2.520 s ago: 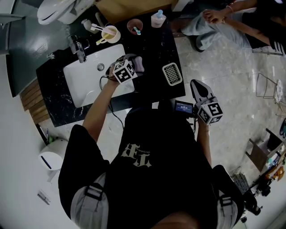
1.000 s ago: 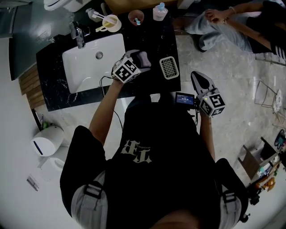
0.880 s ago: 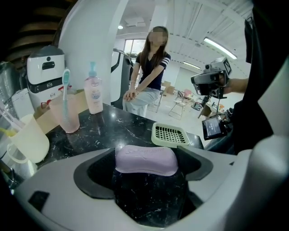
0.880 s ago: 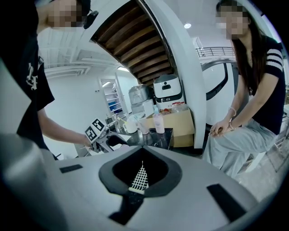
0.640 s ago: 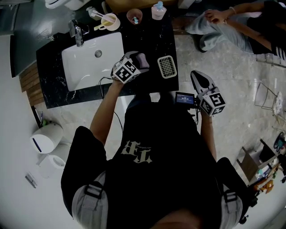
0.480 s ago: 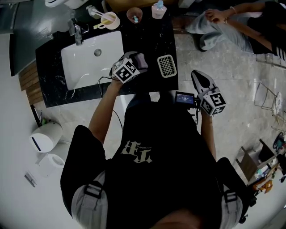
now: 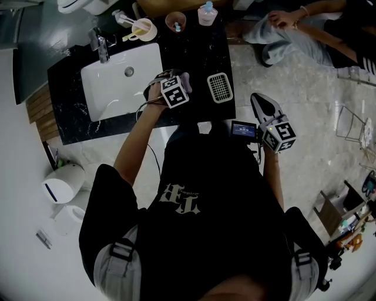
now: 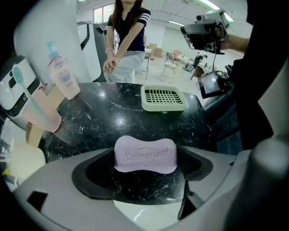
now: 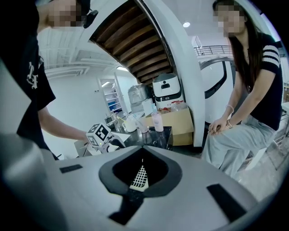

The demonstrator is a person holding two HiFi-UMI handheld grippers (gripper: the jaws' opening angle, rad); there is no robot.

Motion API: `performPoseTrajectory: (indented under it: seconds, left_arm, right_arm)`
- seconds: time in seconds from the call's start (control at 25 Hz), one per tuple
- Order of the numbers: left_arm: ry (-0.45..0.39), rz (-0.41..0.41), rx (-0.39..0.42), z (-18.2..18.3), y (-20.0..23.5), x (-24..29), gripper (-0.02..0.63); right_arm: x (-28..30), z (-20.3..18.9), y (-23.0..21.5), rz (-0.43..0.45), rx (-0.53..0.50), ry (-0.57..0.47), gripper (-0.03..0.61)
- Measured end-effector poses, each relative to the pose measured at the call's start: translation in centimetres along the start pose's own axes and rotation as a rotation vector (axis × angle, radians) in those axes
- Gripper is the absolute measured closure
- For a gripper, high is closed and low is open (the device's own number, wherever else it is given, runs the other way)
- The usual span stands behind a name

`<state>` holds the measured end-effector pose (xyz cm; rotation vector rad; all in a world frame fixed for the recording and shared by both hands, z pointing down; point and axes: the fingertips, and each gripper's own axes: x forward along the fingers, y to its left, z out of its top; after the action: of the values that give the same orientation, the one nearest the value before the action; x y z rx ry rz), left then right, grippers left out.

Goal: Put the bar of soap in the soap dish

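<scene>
My left gripper point(image 7: 183, 81) is shut on a lilac bar of soap point(image 7: 186, 77), held over the black marble counter point(image 7: 200, 56) just right of the sink. In the left gripper view the soap point(image 8: 145, 154) lies crosswise between the two jaws, its embossed face up. The pale green slotted soap dish point(image 8: 163, 98) sits empty on the counter ahead of it, and a short way right of the soap point(image 7: 219, 87) in the head view. My right gripper point(image 7: 259, 101) hangs off the counter's right corner, shut and empty. Through its jaws point(image 9: 142, 147) a sliver of the dish shows.
A white sink point(image 7: 117, 76) with a faucet point(image 7: 100, 47) lies to the left. Along the counter's back stand a cream cup point(image 7: 144, 28), a pink cup point(image 7: 176, 22) and a pump bottle point(image 7: 207, 13). A person point(image 7: 305, 29) sits beyond the counter's right end.
The left gripper has carried the soap from the sink's edge rightwards, nearer the dish, and its marker cube has just turned. The right gripper has stayed put.
</scene>
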<state>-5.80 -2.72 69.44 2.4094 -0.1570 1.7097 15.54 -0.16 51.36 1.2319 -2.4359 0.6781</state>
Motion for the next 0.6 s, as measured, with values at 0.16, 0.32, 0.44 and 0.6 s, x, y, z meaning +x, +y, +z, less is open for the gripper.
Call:
performPoseTrajectory:
  seconds: [0.16,0.32,0.44,0.6]
  left_arm:
    - [0.081,-0.065,-0.04,-0.29,0.05,0.66,0.162]
    - [0.128,-0.04,-0.015,-0.31,-0.06,0.91,0.155]
    - [0.014,0.007,-0.014,-0.23,-0.16,1.06,0.146]
    - [-0.098,0.052,-0.049,-0.37,0.17,0.77,0.141]
  right_arm:
    - [0.11,0.02,-0.08,-0.011,0.009,0.005,0.571]
    - [0.15,0.03,-0.09,-0.013,0.012,-0.005,0.571]
    - [0.29,0.24,-0.11,-0.008,0.009,-0.017,0.57]
    - [0.13,0.41,-0.31,-0.004,0.019,-0.019,0.569]
